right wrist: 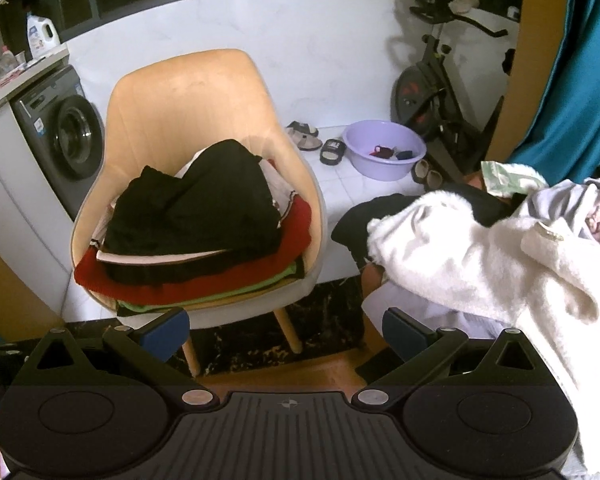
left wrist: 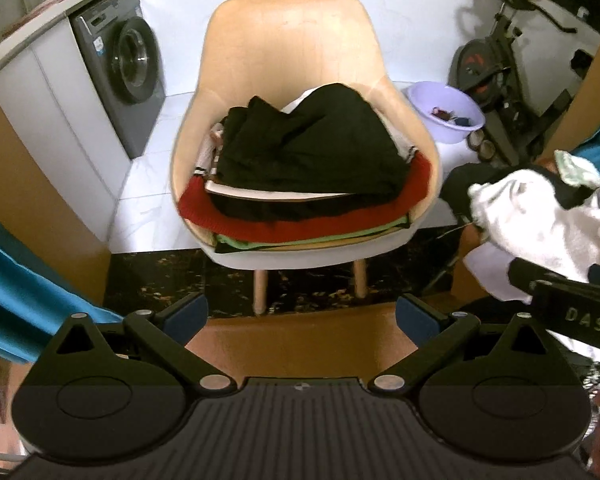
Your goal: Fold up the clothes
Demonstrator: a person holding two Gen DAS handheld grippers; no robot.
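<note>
A stack of folded clothes [left wrist: 300,168] [right wrist: 196,228] lies on the seat of a tan shell chair [left wrist: 284,44] [right wrist: 180,96]: black garment on top, red and green ones beneath. To the right sits a loose heap topped by a fluffy white garment [left wrist: 539,216] [right wrist: 479,256], over dark and grey pieces. My left gripper [left wrist: 301,312] hangs open in front of the chair, nothing between its blue pads. My right gripper [right wrist: 286,334] is open too, between the chair and the white garment, holding nothing. The body of the right gripper [left wrist: 571,312] shows in the left wrist view at the right edge.
A washing machine [left wrist: 120,68] [right wrist: 60,136] stands left under a counter. A purple basin [left wrist: 447,110] [right wrist: 383,150], slippers [right wrist: 307,138] and an exercise bike [right wrist: 439,92] sit behind on the white tiled floor. Teal curtains [left wrist: 28,280] [right wrist: 571,80] hang at both sides.
</note>
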